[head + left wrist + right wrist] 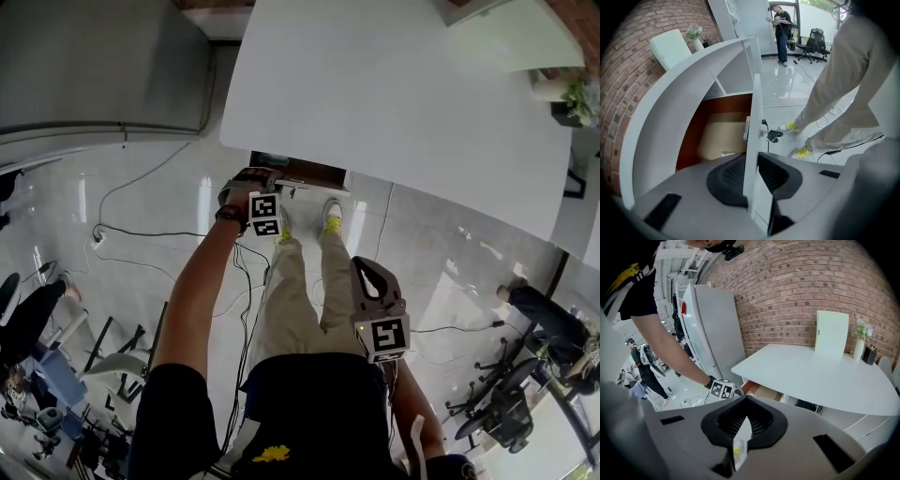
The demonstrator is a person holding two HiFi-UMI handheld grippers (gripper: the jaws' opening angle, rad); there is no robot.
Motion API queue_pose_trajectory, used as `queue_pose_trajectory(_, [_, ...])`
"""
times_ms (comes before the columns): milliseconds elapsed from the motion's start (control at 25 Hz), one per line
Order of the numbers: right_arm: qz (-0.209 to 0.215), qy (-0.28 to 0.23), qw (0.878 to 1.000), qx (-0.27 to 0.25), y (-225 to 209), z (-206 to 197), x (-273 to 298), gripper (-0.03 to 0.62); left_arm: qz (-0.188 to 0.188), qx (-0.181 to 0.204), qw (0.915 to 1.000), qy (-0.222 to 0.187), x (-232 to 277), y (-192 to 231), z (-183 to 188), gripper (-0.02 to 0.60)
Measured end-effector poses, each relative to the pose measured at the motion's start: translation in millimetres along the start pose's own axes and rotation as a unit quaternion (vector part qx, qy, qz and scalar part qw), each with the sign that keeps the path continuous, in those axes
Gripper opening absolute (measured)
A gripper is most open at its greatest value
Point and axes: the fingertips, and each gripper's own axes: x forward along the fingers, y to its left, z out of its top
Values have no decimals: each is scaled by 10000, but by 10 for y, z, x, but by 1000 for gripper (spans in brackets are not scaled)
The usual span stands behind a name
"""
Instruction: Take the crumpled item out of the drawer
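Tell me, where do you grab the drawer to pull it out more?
Pinch the top edge of the white drawer front, coming from above, one finger inside and one outside. That panel is thin, flat and upright, so it fits between the fingers, as the left gripper holds it.

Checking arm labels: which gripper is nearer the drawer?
Left. The left gripper is clamped on the drawer front; the right gripper hangs back by the person's leg, shut, empty, well short of the drawer.
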Motion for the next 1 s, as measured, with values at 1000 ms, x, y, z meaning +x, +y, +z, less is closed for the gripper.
queue_pose_trajectory(1000, [266,398,9988,63,38,-430,657,25,145,-166,9991,-358,-215,-855,38,83])
